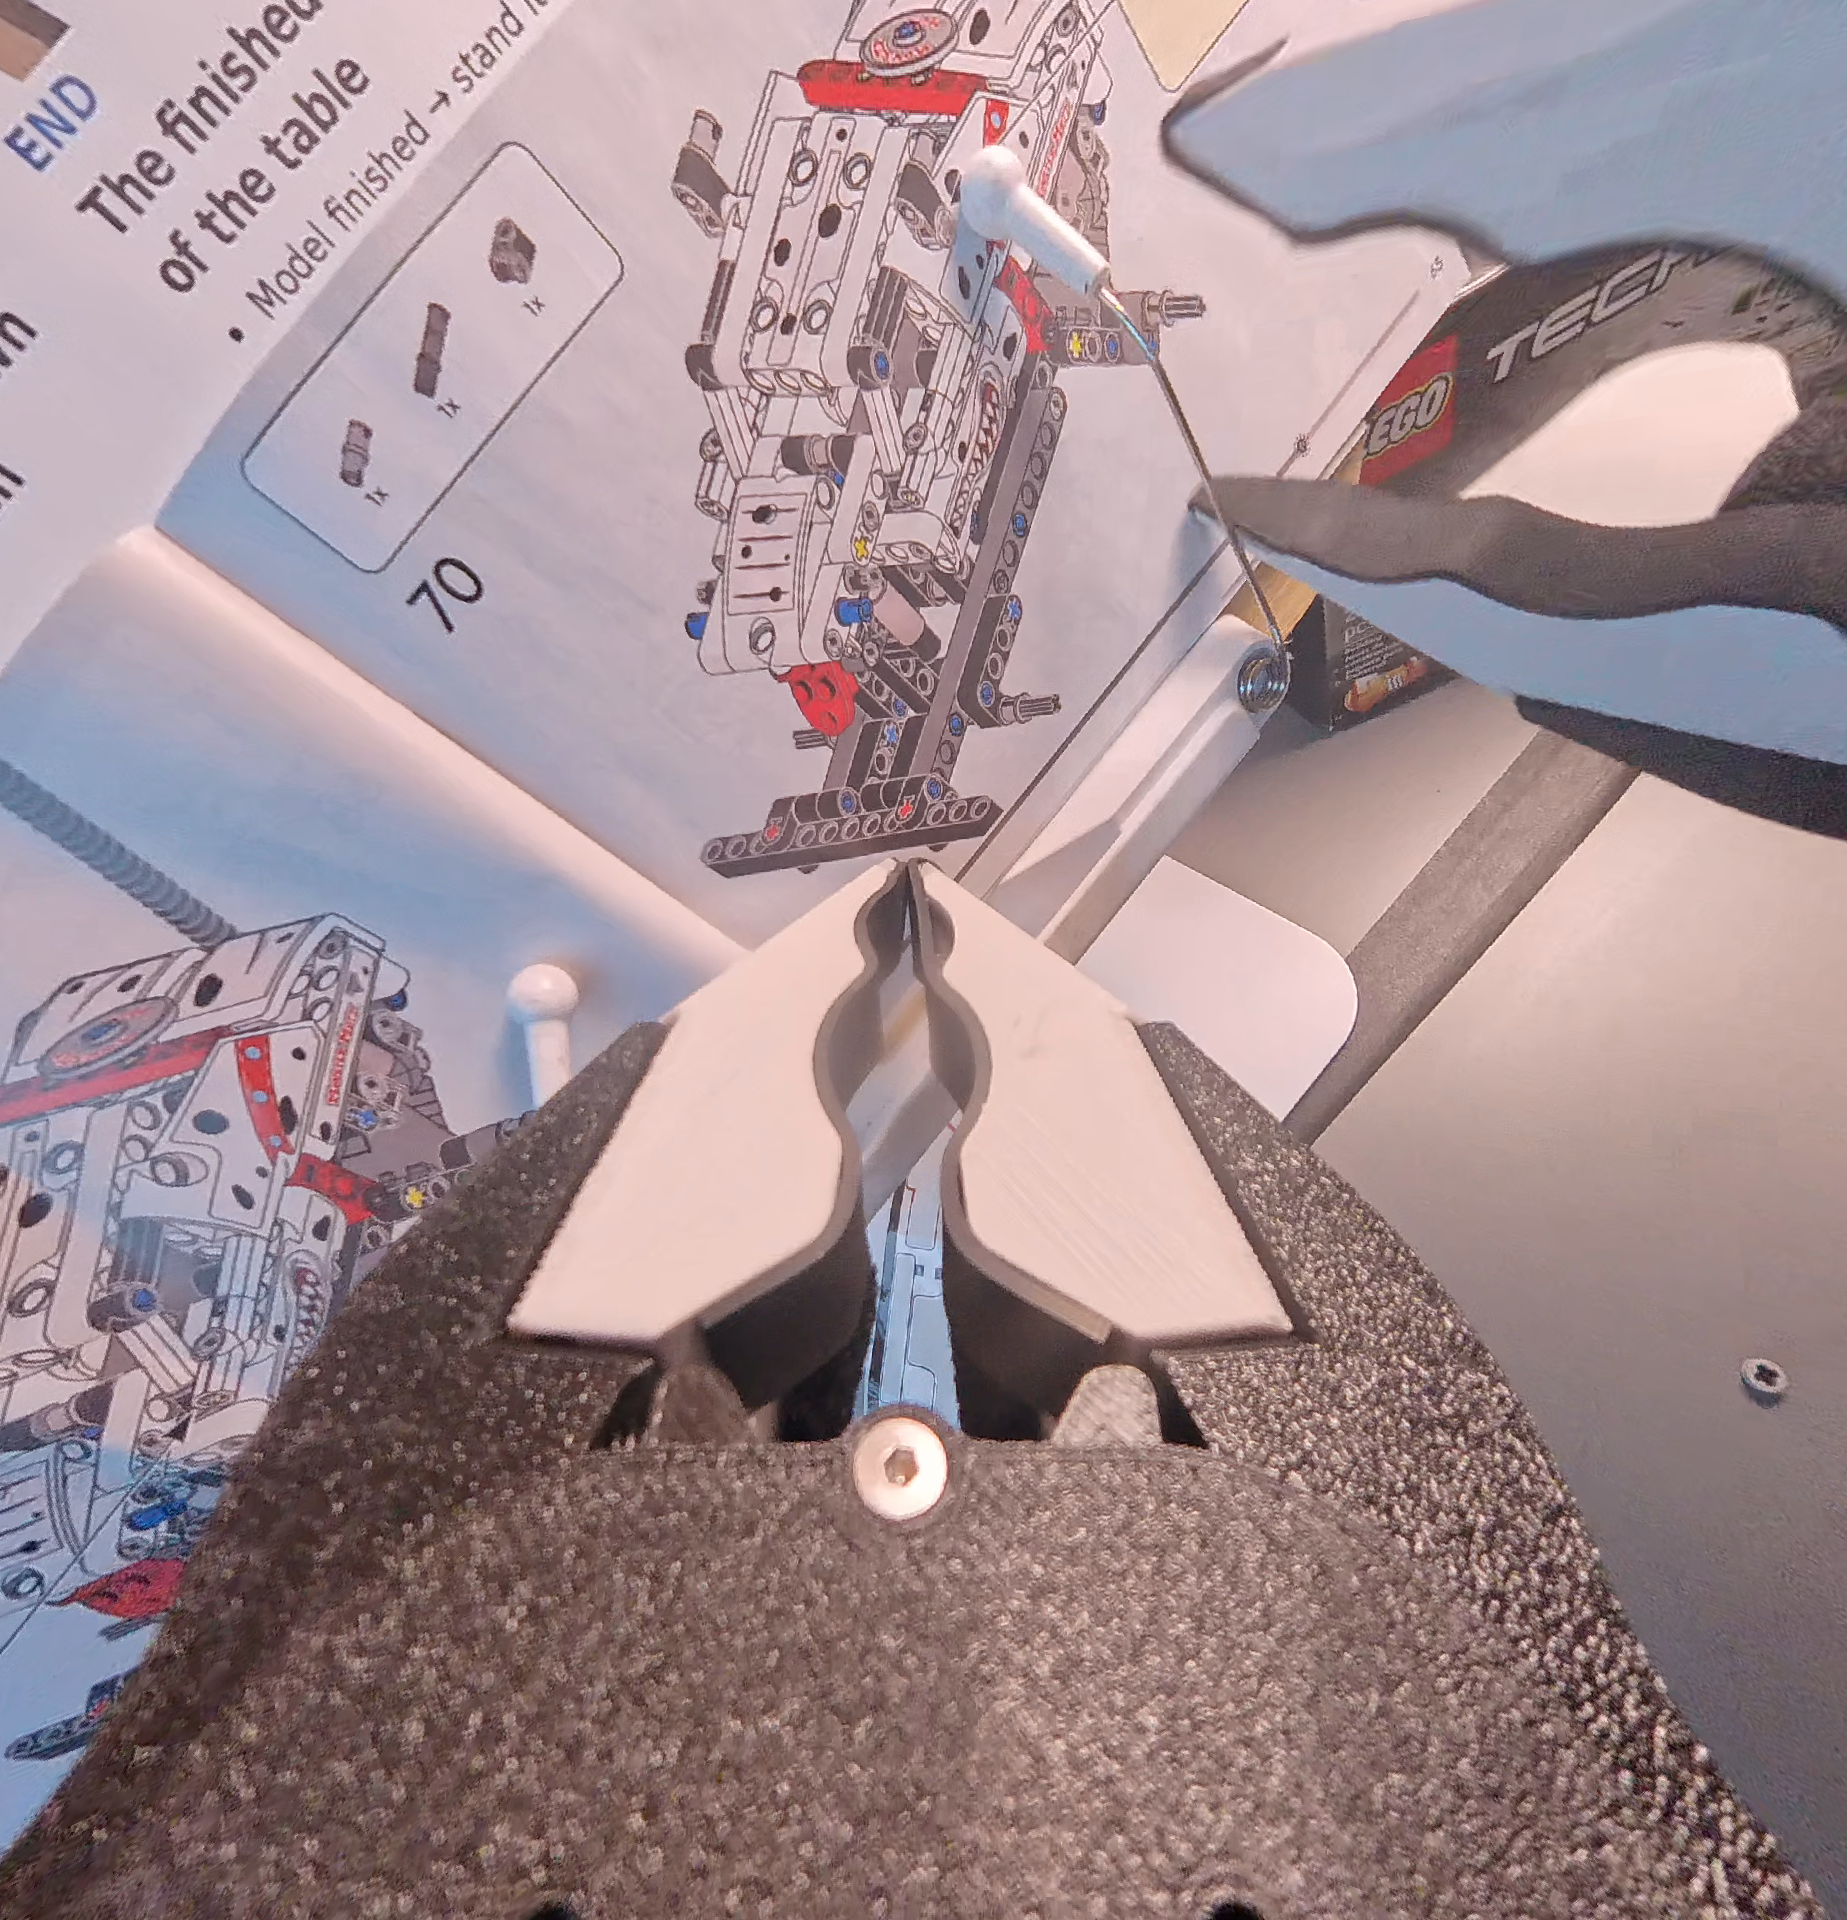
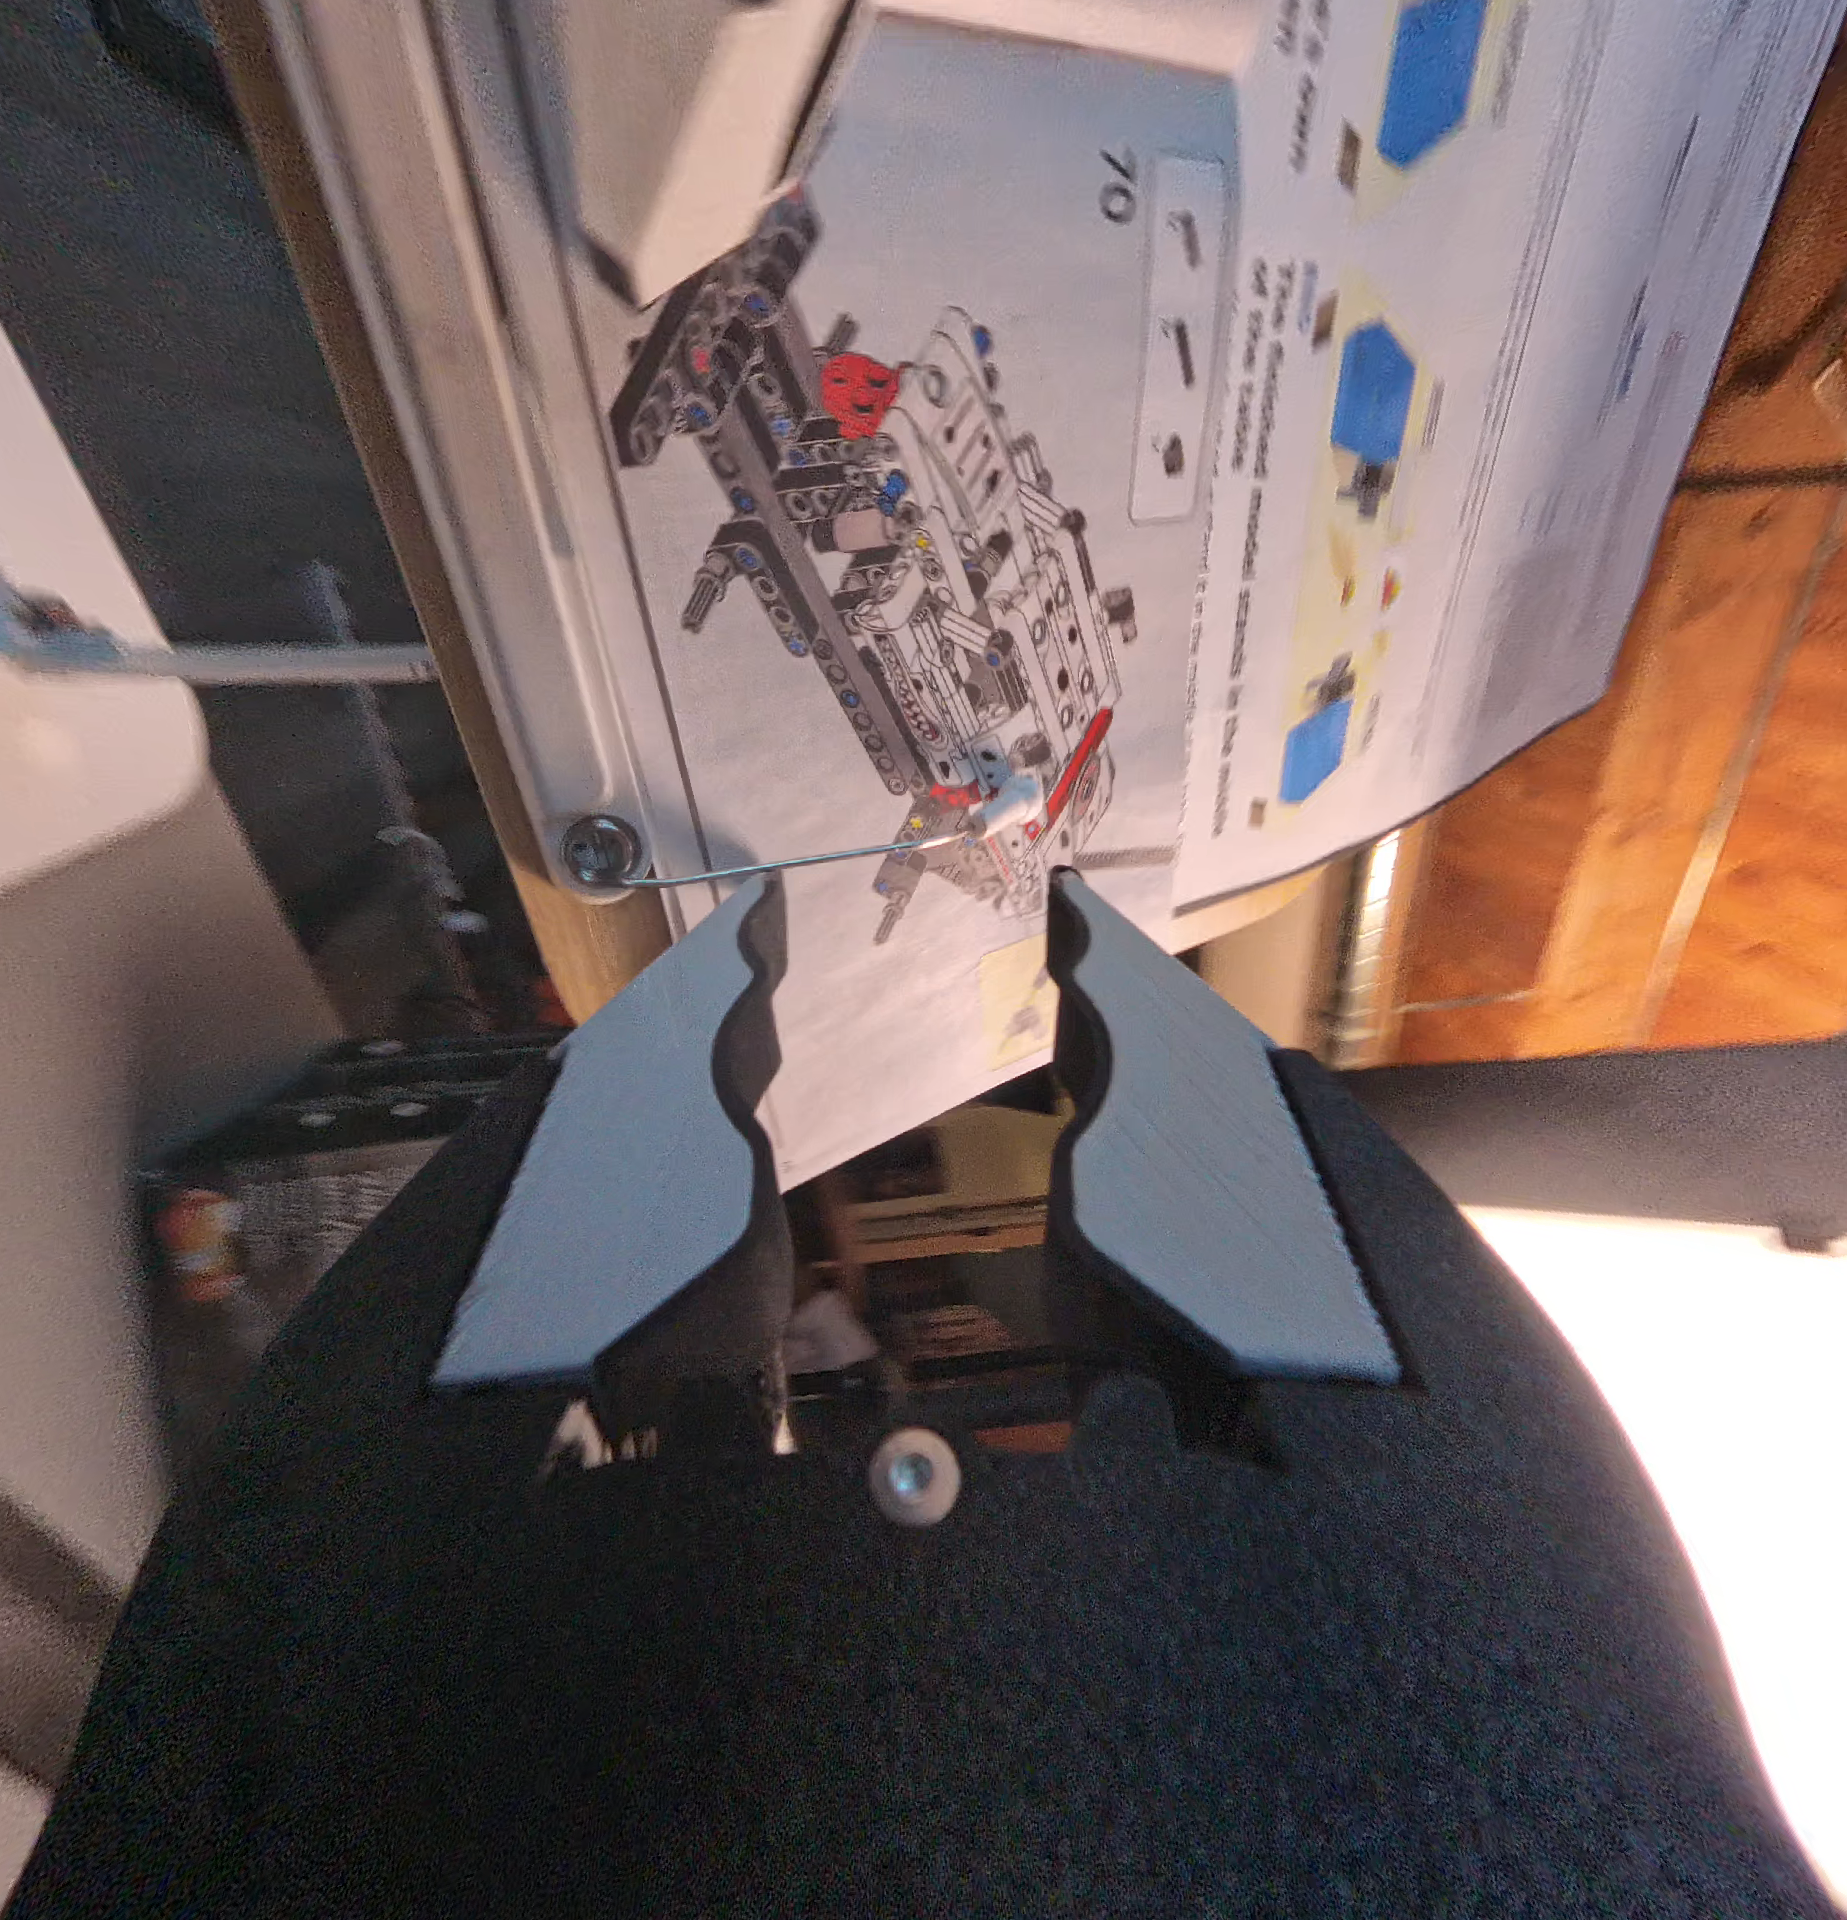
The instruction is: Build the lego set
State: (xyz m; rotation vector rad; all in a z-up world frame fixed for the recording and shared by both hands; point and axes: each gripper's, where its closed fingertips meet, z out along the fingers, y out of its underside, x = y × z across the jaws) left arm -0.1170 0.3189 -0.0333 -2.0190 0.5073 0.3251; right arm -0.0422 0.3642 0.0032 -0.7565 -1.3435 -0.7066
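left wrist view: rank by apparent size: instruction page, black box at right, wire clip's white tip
1. instruction page, fills most of the upper frame.
2. black box, partly hidden behind the right gripper, so its true extent is unsure.
3. wire clip's white tip, smallest.

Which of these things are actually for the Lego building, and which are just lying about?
For the job: instruction page, Lego box, wire page clip, left hand-held gripper, right hand-held gripper.
Just about: threaded rod, wooden panel.
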